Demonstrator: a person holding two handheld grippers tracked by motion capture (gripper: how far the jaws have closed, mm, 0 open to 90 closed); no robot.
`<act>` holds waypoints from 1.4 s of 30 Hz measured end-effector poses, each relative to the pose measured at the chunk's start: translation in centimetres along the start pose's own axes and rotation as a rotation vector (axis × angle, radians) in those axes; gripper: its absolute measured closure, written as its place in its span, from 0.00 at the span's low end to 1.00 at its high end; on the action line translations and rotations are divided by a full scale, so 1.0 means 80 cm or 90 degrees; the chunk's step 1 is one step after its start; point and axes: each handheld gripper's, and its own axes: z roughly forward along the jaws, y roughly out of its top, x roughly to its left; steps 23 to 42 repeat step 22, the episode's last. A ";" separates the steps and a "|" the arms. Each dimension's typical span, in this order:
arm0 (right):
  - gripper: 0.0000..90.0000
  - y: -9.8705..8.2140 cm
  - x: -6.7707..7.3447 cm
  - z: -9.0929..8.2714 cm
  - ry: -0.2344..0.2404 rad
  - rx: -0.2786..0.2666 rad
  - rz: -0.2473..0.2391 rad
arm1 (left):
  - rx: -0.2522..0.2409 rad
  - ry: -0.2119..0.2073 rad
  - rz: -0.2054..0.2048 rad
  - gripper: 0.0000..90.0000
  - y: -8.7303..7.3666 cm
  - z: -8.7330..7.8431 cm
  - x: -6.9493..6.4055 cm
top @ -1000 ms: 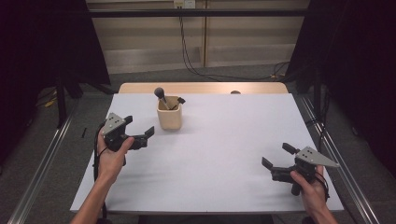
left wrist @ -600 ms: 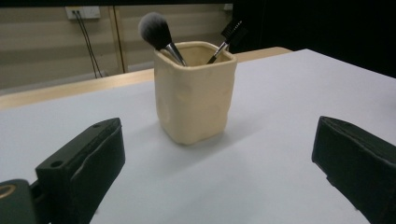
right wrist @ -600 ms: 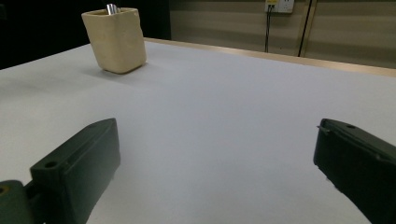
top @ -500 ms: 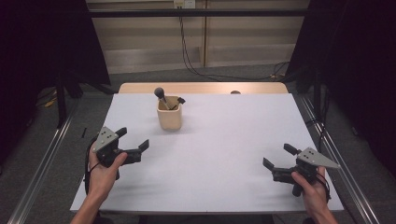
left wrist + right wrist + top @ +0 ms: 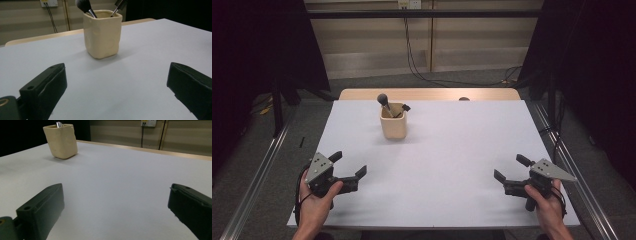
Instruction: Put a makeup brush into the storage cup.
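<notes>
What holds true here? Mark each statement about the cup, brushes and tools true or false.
1. The cup stands upright on the table. True.
2. Two brushes stick out of the cup. True.
3. The left tool is shut on a brush. False: it is open and holds nothing.
4. The right tool touches the cup. False: it is far from it, at the table's near right.
5. Both tools are open. True.

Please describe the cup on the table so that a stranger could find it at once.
On the white table, look toward the far edge, left of the middle. There stands a cream cup with squarish sides. It holds a fluffy makeup brush and a second dark-tipped tool.
</notes>
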 end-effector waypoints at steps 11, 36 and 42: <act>0.01 -0.001 0.001 -0.002 -0.003 0.000 0.001 | -0.004 0.002 -0.005 0.03 -0.019 -0.015 -0.008; 0.01 -0.001 0.001 -0.002 0.000 0.003 -0.005 | -0.003 -0.006 -0.007 0.03 -0.023 -0.014 -0.007; 0.01 -0.001 0.001 -0.002 0.000 0.003 -0.005 | -0.003 -0.006 -0.007 0.03 -0.023 -0.014 -0.007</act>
